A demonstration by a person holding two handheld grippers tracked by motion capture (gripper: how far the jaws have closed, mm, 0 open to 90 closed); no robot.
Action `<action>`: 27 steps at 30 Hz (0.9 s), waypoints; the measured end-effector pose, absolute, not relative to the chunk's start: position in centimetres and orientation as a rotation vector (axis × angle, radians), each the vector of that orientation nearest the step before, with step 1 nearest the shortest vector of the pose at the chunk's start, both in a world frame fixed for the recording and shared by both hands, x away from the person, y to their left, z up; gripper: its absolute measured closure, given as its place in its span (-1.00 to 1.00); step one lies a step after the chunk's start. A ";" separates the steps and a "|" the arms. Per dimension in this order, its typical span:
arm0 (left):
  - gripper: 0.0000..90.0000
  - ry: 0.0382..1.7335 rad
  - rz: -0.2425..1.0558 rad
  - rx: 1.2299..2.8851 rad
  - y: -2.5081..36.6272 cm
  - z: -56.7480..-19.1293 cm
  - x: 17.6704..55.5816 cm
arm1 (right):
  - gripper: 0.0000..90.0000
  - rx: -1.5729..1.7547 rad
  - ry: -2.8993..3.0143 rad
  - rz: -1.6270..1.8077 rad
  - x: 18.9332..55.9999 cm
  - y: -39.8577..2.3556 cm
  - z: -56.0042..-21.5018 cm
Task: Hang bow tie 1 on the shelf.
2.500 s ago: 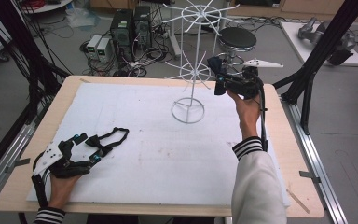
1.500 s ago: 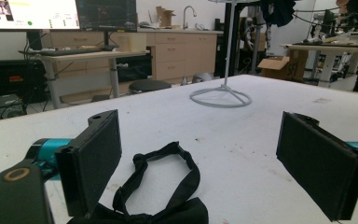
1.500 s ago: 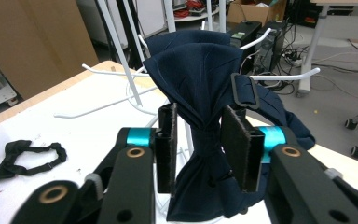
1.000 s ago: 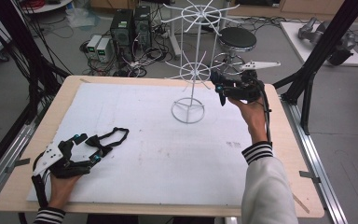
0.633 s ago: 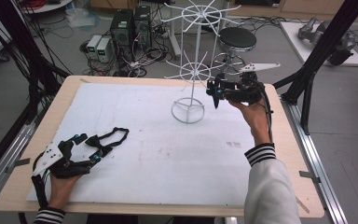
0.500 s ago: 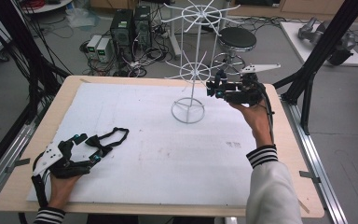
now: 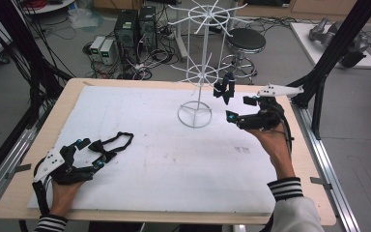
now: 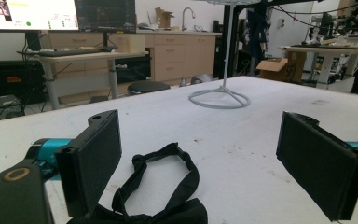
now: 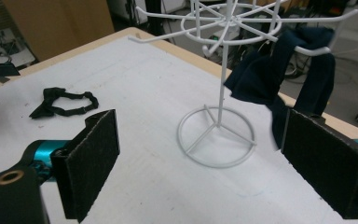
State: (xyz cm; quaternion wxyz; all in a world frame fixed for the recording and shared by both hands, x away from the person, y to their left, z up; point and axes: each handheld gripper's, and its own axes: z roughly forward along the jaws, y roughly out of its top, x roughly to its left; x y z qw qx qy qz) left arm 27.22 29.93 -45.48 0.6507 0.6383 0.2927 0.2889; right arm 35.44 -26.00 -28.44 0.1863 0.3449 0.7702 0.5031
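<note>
Since the earlier frames our right tool (image 7: pixel 232 117) has drawn back from the white wire rack (image 7: pixel 200 77) toward the near side of the counter (image 7: pixel 174 159), and its jaws have just been opening; nothing sits between them now. We note a dark bow tie (image 7: pixel 224 88) hanging from a hook on the rack's lower ring, apart from the right tool and just beyond it. In the right gripper view that bow tie (image 9: pixel 279 70) drapes over a hook, above and beside the rack's round base (image 9: pixel 216 135). Our left tool (image 7: pixel 84 157) rests at the near left of the counter, jaws spread wide and released. A second bow tie (image 7: pixel 111 145) lies flat on the counter, partly between the left jaws (image 8: pixel 168 186) but not pinched.
</note>
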 end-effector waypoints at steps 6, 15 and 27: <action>-0.68 0.667 0.655 1.449 29.9 -45.5 27.2 | -0.76 0.954 2.138 1.438 33.3 -26.9 -30.0; -0.68 0.665 0.655 1.452 29.9 -45.5 27.2 | -0.76 0.930 2.070 1.493 31.3 -27.1 -32.4; -0.68 0.669 0.661 1.454 29.8 -45.5 27.2 | -0.76 0.960 1.967 1.556 30.0 -26.9 -35.4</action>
